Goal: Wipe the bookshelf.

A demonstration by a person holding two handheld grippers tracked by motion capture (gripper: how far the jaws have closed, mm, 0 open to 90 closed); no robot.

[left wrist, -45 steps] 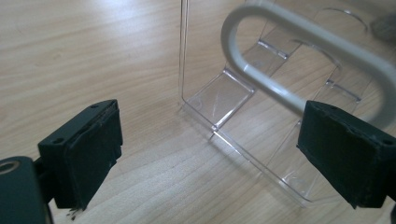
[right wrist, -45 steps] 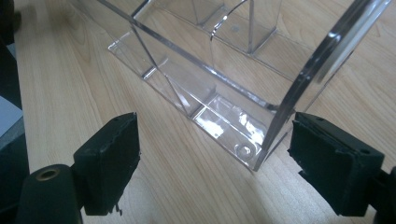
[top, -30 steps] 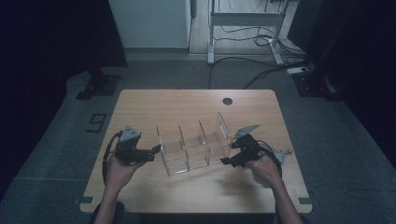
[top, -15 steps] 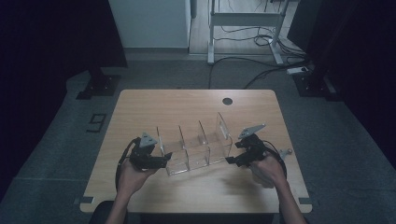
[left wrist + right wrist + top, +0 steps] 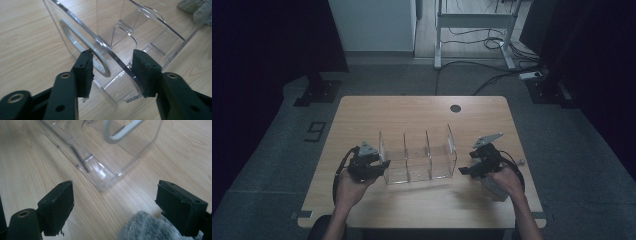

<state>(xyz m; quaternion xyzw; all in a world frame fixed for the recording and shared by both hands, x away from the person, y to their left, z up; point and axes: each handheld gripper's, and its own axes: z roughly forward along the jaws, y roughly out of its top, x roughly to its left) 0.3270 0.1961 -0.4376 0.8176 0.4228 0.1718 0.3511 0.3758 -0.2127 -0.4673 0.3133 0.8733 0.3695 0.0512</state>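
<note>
A clear acrylic organizer (image 5: 417,160) with three compartments stands on the wooden table (image 5: 412,115). My left gripper (image 5: 382,167) is at its left end. In the left gripper view the jaws (image 5: 113,72) straddle the end wall (image 5: 150,37), which carries a white oval ring (image 5: 82,45). They have just been closing, and a gap still shows between the left pad and the wall. My right gripper (image 5: 464,171) rests by the right end. In the right gripper view it (image 5: 115,207) is wide open, just short of the organizer's corner (image 5: 105,172).
A grey fuzzy cloth-like thing (image 5: 145,225) lies on the table under the right hand, also seen far off as the grey thing (image 5: 197,10). A dark round hole (image 5: 455,108) sits near the table's far edge. Cables and a metal frame (image 5: 472,30) stand on the floor beyond.
My left hand has moved right to the organizer's left end and its jaws have narrowed around the end wall. The right hand has hardly moved.
</note>
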